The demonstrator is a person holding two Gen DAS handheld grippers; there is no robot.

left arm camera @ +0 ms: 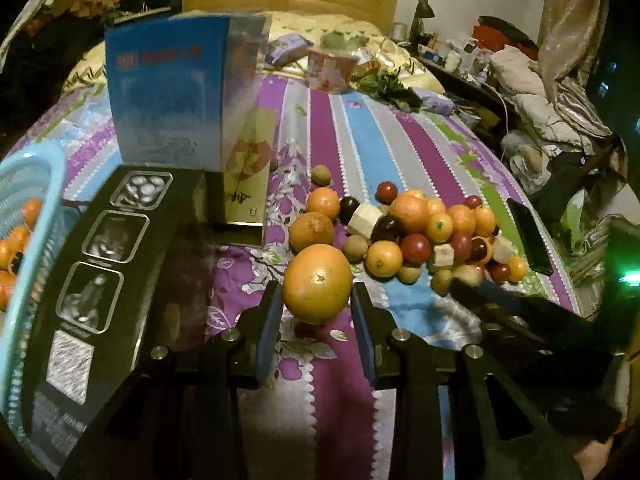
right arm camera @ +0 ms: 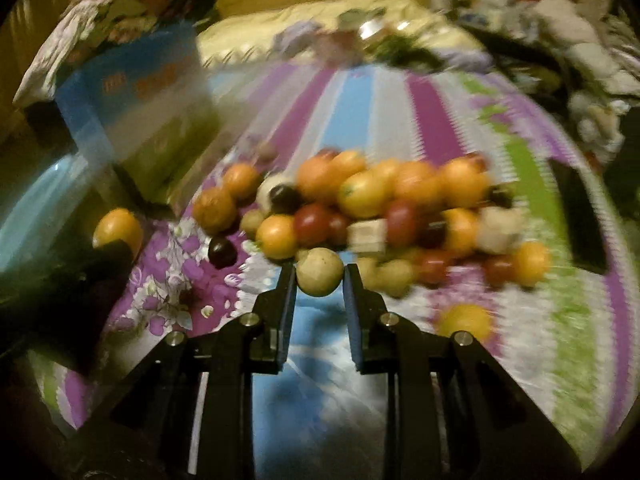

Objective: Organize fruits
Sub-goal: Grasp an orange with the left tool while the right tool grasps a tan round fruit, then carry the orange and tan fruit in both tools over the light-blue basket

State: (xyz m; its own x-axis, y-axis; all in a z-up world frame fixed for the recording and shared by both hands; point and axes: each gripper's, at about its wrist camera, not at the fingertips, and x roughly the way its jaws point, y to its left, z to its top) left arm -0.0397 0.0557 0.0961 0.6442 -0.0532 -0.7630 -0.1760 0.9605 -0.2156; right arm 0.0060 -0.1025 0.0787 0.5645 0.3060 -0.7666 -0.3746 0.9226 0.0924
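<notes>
Already each claw holds fruit: the left gripper (left arm camera: 317, 304) clamps a large round orange (left arm camera: 317, 283), while the right gripper (right arm camera: 319, 280) pinches a small tan-green round fruit (right arm camera: 319, 271). The pale blue slatted plastic basket (left arm camera: 30, 216) sits at the striped bedspread's (left arm camera: 360, 128) left edge, apparently nearer the left hand, though the right view is blurred.

Red lettering on the upright blue box (left arm camera: 168, 92), ahead and left of the left-hand tool: too blurred to read. Dark brush-like characters low on the yellow panel (left arm camera: 250, 176) beside that box: not legible. Small pale print on the black carton (left arm camera: 100, 280) at the tool's left: unreadable. Same red lettering smeared in the right wrist view.
</notes>
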